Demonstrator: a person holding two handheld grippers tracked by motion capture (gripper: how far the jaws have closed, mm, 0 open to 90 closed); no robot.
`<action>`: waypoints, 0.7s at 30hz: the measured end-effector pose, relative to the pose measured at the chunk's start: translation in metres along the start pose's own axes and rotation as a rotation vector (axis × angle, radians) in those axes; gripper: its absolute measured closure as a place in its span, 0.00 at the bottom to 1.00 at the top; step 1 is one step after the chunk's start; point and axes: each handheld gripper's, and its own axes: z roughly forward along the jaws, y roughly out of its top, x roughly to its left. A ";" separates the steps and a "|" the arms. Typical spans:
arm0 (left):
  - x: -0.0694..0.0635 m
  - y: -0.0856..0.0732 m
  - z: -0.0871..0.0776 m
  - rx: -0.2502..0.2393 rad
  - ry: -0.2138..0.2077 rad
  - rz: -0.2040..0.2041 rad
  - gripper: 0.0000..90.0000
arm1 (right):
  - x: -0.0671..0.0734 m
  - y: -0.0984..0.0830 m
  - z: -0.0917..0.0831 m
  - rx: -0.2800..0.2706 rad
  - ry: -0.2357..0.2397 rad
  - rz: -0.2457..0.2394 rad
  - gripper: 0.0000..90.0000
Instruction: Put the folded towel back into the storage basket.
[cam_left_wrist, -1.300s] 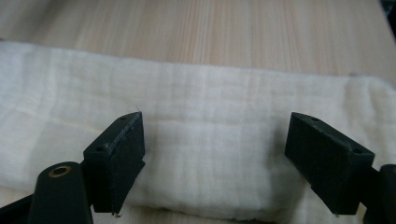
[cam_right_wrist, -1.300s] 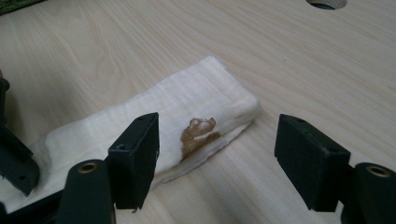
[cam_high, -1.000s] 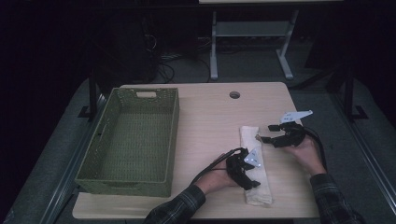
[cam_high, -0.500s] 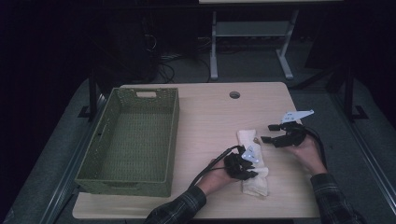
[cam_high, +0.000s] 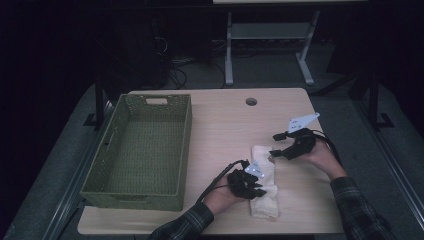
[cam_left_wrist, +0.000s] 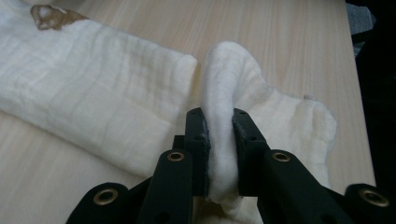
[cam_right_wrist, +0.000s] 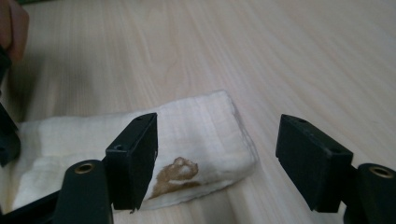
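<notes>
A: High view, and the cream cloth (cam_high: 264, 186) lies on the table (cam_high: 220, 125) right of the green basket (cam_high: 142, 150), left gripper (cam_high: 252, 187) on its middle, right gripper (cam_high: 280, 145) at its far end.

B: Left gripper view: jaws clamped on a raised fold of cloth (cam_left_wrist: 224, 130).

A: Right gripper view: jaws wide apart, pinching nothing, above the cloth's brown-stained (cam_right_wrist: 177, 175) end.

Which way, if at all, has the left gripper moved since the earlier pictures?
Yes. The left gripper, shut on the cloth, has moved toward the table's far edge, folding the cloth's near end over.
</notes>
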 end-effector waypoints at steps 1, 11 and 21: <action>-0.001 -0.002 0.000 -0.002 0.000 -0.007 0.87 | -0.001 0.003 0.005 0.024 0.014 -0.023 0.33; -0.002 -0.005 0.002 0.028 0.008 0.000 0.87 | -0.011 0.023 0.045 0.156 0.077 -0.094 0.34; -0.002 -0.006 0.003 0.017 0.009 -0.006 0.87 | -0.014 0.017 0.059 0.203 0.110 -0.107 0.42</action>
